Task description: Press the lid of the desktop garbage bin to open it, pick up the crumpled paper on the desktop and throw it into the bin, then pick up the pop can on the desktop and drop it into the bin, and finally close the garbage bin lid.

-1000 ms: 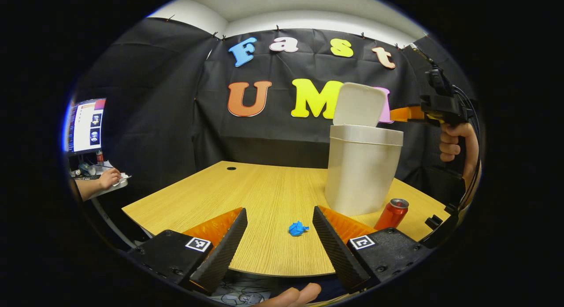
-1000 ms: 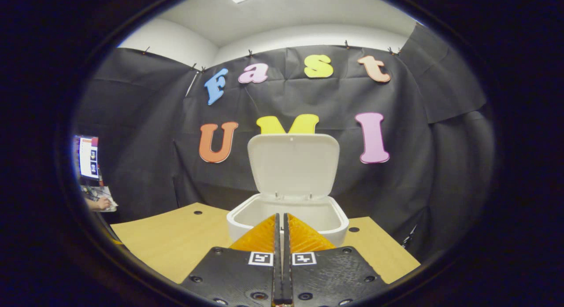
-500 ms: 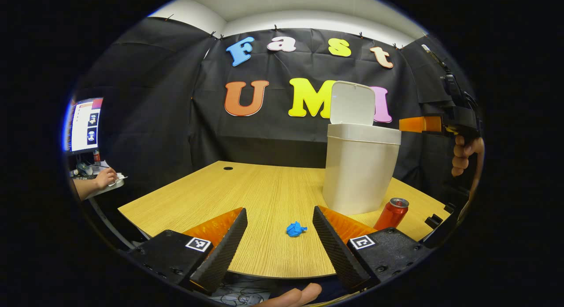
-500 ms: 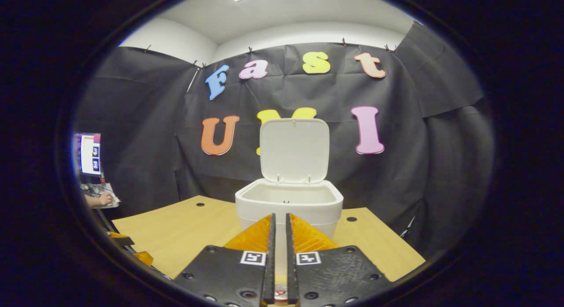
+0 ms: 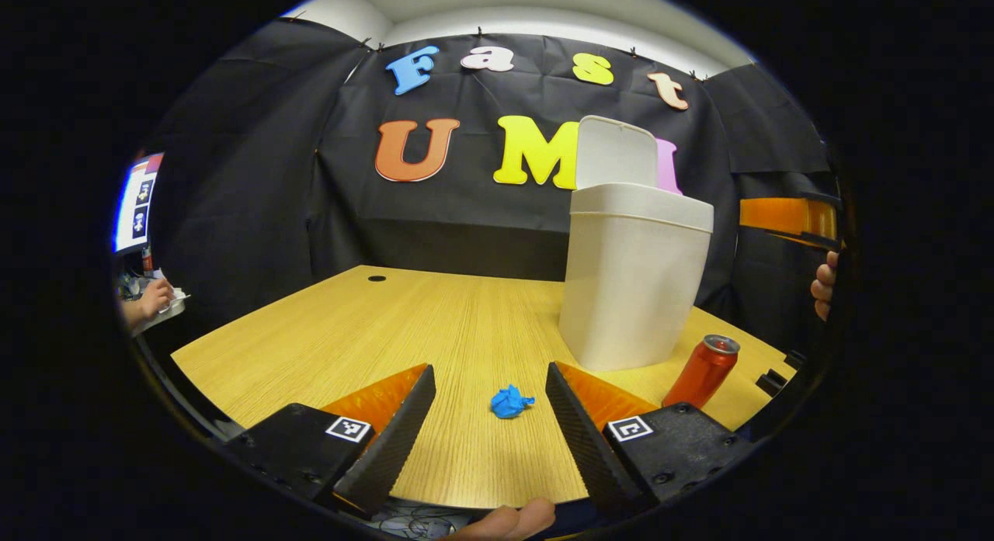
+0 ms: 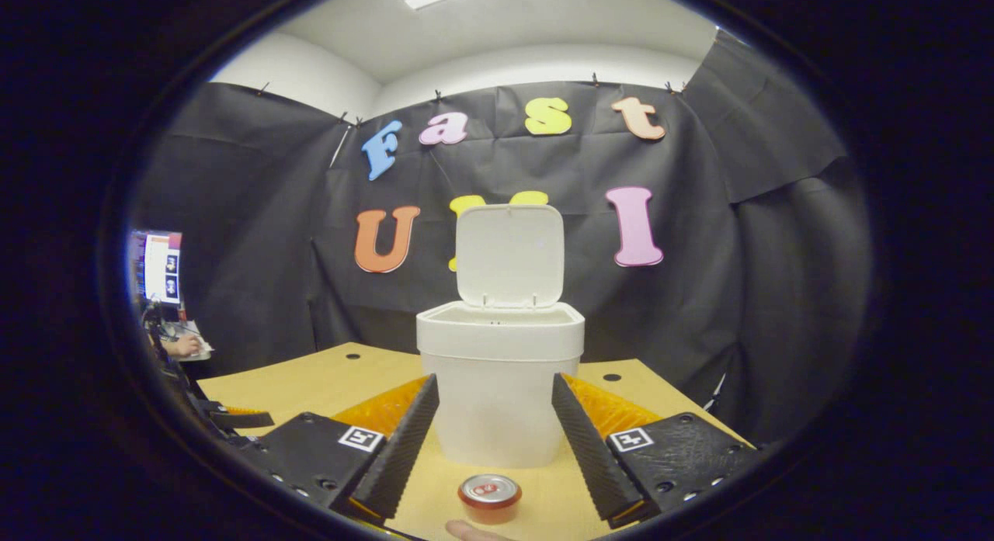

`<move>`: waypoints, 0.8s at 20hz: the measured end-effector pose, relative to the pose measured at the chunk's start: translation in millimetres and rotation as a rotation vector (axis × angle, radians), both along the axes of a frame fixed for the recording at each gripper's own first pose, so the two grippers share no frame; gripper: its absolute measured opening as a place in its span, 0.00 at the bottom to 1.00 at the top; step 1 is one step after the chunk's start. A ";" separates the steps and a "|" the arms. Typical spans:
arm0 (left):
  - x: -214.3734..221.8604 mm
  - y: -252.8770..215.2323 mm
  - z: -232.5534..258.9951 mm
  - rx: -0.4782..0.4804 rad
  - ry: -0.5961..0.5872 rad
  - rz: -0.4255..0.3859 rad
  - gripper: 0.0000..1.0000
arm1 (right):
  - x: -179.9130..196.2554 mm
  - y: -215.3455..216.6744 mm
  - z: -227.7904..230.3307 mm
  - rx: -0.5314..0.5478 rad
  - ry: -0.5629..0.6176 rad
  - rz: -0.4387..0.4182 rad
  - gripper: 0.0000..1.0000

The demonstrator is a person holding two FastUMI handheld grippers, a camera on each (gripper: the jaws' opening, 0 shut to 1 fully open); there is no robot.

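Note:
The white garbage bin (image 5: 633, 281) (image 6: 501, 386) stands on the wooden desk with its lid (image 5: 616, 153) (image 6: 509, 254) swung upright. A blue crumpled paper (image 5: 509, 401) lies on the desk just beyond my left gripper (image 5: 489, 397), which is open and framing it. A red pop can (image 5: 703, 370) (image 6: 489, 498) stands upright near the bin's base. My right gripper (image 6: 495, 413) is open, held above the can and short of the bin, empty. In the left gripper view it appears far right (image 5: 788, 215) with a hand (image 5: 823, 281) holding it.
The wooden desk (image 5: 404, 324) (image 6: 311, 382) has cable holes near its back edge. A person's hand (image 5: 151, 296) rests at a side desk with a monitor (image 5: 136, 203) at far left. A fingertip (image 5: 505, 519) shows at the bottom edge.
My right gripper has gone from shut to open and drawn back from the bin's opening, bringing the can into view below it. My left gripper has edged forward toward the paper.

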State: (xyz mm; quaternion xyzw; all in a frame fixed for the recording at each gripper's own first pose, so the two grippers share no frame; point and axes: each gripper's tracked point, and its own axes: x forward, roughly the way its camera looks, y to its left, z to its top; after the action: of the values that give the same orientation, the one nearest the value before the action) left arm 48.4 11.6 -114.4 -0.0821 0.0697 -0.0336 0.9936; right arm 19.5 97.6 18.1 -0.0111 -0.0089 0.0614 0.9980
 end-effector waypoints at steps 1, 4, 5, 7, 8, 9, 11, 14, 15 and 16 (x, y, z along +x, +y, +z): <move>7.4 -0.7 -6.8 0.006 0.002 -0.007 0.95 | -5.4 -3.8 -6.9 -0.003 0.003 -0.002 0.93; 24.4 -17.9 -37.4 -0.008 0.069 -0.070 0.95 | -20.8 -17.1 -31.0 -0.023 0.011 -0.007 0.95; 28.4 -20.4 -46.7 -0.012 0.102 -0.081 0.95 | -25.1 -21.9 -37.3 -0.027 0.013 -0.011 0.95; 35.1 -23.5 -63.0 0.002 0.164 -0.087 0.95 | -32.3 -29.4 -50.9 -0.033 0.016 -0.011 0.95; 37.5 -23.9 -67.7 0.015 0.181 -0.085 0.95 | -34.0 -32.7 -58.0 -0.036 0.020 -0.012 0.95; 40.2 -26.9 -73.4 0.031 0.198 -0.087 0.95 | -35.3 -35.7 -64.4 -0.044 0.022 -0.017 0.98; 44.1 -27.9 -84.2 0.054 0.224 -0.074 0.95 | -32.0 -53.2 -81.1 -0.080 0.038 -0.078 0.95; 50.5 -27.6 -92.4 0.056 0.270 -0.072 0.95 | -31.6 -48.2 -105.5 -0.067 0.098 -0.062 0.98; 52.9 -26.1 -92.2 0.047 0.273 -0.068 0.95 | -30.7 -46.4 -112.8 -0.059 0.121 -0.056 0.95; 54.9 -27.1 -91.2 0.047 0.275 -0.073 0.95 | -30.0 -44.5 -119.3 -0.055 0.137 -0.051 0.95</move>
State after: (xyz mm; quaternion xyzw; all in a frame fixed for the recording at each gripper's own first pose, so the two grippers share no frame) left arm 103.3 -15.4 -205.5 -0.0600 0.2090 -0.0564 0.9744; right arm -10.5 53.1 -101.2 -0.0343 0.0614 0.0370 0.9968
